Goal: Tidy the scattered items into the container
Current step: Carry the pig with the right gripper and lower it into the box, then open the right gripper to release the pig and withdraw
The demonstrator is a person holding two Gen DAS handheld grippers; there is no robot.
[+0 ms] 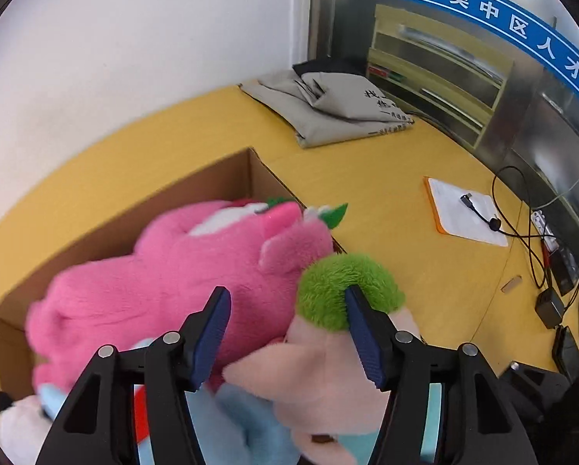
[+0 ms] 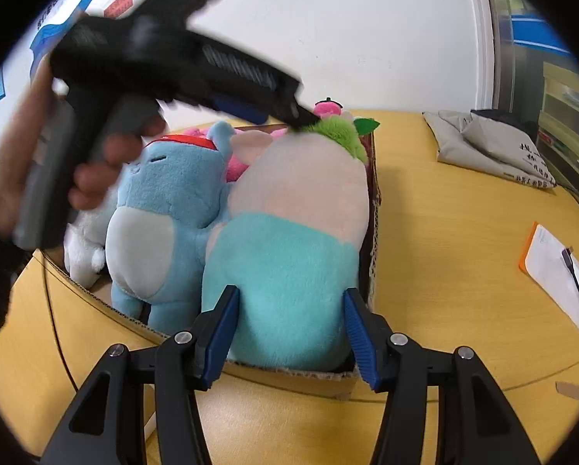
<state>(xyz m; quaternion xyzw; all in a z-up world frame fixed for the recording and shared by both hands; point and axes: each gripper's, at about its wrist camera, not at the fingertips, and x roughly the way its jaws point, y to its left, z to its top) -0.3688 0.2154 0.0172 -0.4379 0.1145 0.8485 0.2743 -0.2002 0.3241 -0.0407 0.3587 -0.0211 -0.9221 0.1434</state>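
Observation:
A cardboard box (image 1: 196, 186) (image 2: 289, 378) stands on the yellow table, packed with plush toys. My right gripper (image 2: 291, 321) is shut on the teal lower body of a pale pink plush (image 2: 289, 255) with green hair, which stands upright at the box's near right corner. My left gripper (image 1: 289, 333) is open over the same plush's head (image 1: 320, 372); its right finger (image 1: 363, 333) touches the green tuft (image 1: 339, 283). A hot pink plush (image 1: 165, 279), a blue plush (image 2: 165, 209) and a white plush (image 2: 84, 248) lie in the box. A hand (image 2: 107, 155) holds the left gripper.
A folded grey cloth bag (image 1: 328, 116) (image 2: 494, 147) lies at the table's far end. A sheet on an orange-edged pad (image 1: 463, 213) (image 2: 560, 271) with a cable on it lies right of the box. Cables and adapters (image 1: 548, 302) run along the right edge. A white wall stands behind.

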